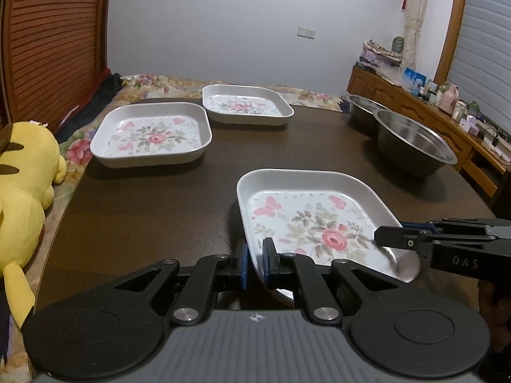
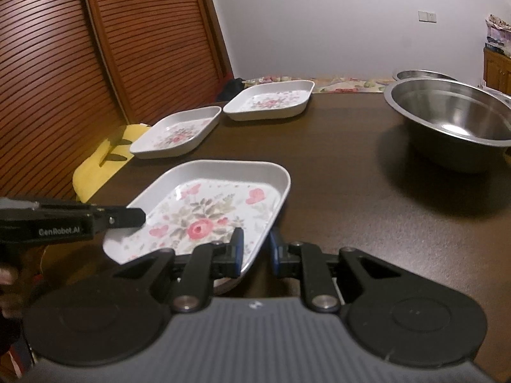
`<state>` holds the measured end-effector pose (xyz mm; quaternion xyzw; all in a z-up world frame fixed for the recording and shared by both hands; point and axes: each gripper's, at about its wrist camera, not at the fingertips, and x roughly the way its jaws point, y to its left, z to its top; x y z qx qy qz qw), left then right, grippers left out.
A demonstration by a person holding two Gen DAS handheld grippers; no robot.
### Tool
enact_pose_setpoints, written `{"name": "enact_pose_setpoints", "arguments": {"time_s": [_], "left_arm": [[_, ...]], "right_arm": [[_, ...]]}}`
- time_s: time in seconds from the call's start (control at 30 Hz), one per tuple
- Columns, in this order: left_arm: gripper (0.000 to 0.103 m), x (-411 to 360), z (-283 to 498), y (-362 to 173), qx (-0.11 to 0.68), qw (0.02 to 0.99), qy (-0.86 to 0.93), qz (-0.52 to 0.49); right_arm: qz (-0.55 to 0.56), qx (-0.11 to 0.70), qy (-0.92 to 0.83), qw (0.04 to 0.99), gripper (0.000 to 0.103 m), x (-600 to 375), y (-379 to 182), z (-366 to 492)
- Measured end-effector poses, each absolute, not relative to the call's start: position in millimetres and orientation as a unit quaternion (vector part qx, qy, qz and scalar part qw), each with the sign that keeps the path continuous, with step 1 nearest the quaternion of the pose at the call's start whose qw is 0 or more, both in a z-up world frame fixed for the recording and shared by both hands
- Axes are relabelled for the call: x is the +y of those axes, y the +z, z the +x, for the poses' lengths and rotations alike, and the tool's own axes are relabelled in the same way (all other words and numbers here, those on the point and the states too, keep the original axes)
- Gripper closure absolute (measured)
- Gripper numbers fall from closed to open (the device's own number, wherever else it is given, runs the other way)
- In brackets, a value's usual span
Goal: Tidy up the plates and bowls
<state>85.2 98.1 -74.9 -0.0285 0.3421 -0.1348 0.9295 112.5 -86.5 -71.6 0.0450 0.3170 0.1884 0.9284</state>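
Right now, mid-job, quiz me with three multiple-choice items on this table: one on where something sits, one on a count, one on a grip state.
1. Where do the steel bowls stand relative to the floral plates?
A. on the table's right side
B. stacked on the near plate
C. on the bed

2. How many floral square plates are on the table?
A. two
B. three
C. five

3. What is the state of the near floral plate?
A. lying free, untouched
B. gripped at its rim by both grippers
C. upside down

Answers:
1 A: the near steel bowl and far steel bowl sit right of the plates on the table.
2 B: the near floral plate, left plate and far plate.
3 B: the left gripper and right gripper each straddle its rim.
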Motion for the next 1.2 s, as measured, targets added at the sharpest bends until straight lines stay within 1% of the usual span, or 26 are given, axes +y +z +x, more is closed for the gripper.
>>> {"name": "enact_pose_setpoints", "arguments": {"time_s": [0.73,0.97,1.2], "left_arm": [[0.091,101.0,89.2,-80.9,0.344,0.930,-0.125,-0.037],[0.085,106.5,86.3,-69.8,0.332,0.935,-0.116,-0.038],[0.085,112.8,86.7,-54.1,0.314,0.943,-0.109,-0.034]], "right_arm": [[0.047,0.302,0.174,0.936,0.083,-91.3,-73.7,109.8],[0.047,0.283,0.170,0.943,0.083,-96.6,-60.5,108.1],[0.044,0.266,0.175,0.947,0.083,-95.9,-46.0,110.2]]}}
